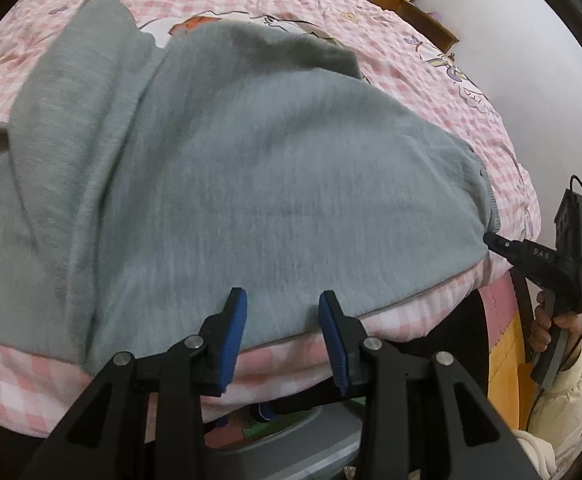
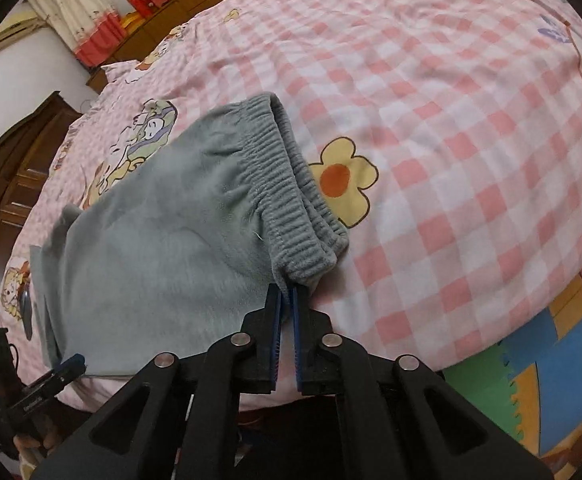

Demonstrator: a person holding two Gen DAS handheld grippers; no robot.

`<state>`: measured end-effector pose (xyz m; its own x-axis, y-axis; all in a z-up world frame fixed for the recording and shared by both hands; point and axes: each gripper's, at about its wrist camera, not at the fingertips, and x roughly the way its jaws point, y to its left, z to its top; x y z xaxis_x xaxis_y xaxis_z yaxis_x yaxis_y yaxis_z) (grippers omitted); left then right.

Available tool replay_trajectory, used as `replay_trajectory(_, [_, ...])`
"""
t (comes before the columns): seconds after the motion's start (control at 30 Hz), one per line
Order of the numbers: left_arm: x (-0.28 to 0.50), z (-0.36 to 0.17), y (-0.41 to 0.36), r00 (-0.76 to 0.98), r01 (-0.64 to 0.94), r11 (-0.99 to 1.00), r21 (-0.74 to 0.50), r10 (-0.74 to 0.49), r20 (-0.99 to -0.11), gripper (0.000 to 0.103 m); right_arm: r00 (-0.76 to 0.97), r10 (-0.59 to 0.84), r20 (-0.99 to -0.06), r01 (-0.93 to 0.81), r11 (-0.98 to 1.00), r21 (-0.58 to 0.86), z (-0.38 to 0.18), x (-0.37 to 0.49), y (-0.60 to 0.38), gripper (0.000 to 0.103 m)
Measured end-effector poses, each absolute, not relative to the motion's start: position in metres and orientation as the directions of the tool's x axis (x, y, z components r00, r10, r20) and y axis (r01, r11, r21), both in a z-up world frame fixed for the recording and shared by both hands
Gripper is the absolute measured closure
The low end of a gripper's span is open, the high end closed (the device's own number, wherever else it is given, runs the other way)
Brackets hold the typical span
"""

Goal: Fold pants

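We are looking at soft grey fleece pants [image 1: 227, 184] lying spread out on a bed with a pink and white checked cover [image 2: 451, 120]. The cover is showing cartoon pictures and a yellow flower with an orange middle [image 2: 341, 180]. The pants are resting near the front edge of the bed, and their stretchy ribbed waistband [image 2: 295, 184] is sitting beside that flower. Our right gripper [image 2: 287, 292] is pinching the near corner of the waistband, with its blue-padded jaws squeezed almost together on the cloth. From the left wrist view we are seeing that same gripper [image 1: 491, 237] poking at the right end of the pants, with a hand [image 1: 551, 326] in a cream sleeve holding its handle. Our left gripper [image 1: 283, 300] is hovering at the near hem of the pants, and its jaws are standing apart with the grey edge showing between them; the pads are not pressing on the cloth. At the far left of the bed, part of the pants is bunching up in a fold. Below the bed we are seeing a colourful foam floor mat [image 2: 551, 380].
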<state>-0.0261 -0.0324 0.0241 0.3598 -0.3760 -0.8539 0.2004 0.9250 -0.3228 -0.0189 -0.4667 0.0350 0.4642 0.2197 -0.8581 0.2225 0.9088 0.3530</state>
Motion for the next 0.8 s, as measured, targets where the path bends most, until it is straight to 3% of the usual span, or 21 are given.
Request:
replay_trajectory(0.07, [-0.029, 0.032, -0.026, 0.38, 0.197, 0.932, -0.304, -0.358, -0.853, 0.06, 0.485, 0.154, -0.861, 0.208, 0.936, 0.285, 0.05, -0.024, -0.463, 0.08])
replay_trajectory(0.2, [-0.037, 0.054, -0.002, 0.444, 0.17, 0.947, -0.274, -0.322, -0.836, 0.052, 0.539, 0.062, -0.84, 0.168, 0.969, 0.179, 0.082, -0.031, -0.451, 0.077])
replay_trajectory(0.27, [-0.037, 0.062, 0.014, 0.48, 0.134, 0.957, -0.258, -0.29, -0.828, 0.048, 0.557, 0.086, -0.826, 0.116, 0.977, 0.18, 0.095, -0.032, -0.436, 0.072])
replay_trajectory(0.57, [-0.016, 0.079, 0.084, 0.564, -0.03, 0.98, -0.199, -0.147, -0.812, 0.047, 0.45, 0.292, -0.844, -0.111, 0.956, 0.271, 0.071, -0.011, -0.339, 0.071])
replay_trajectory(0.73, [0.006, 0.088, 0.097, 0.586, -0.041, 0.965, -0.26, -0.187, -0.789, 0.046, 0.392, 0.321, -0.862, -0.176, 0.946, 0.272, 0.05, 0.0, -0.296, 0.071])
replay_trajectory(0.8, [0.018, 0.092, 0.091, 0.595, -0.011, 0.968, -0.251, -0.195, -0.78, 0.04, 0.367, 0.322, -0.873, -0.177, 0.945, 0.274, 0.038, 0.008, -0.284, 0.071])
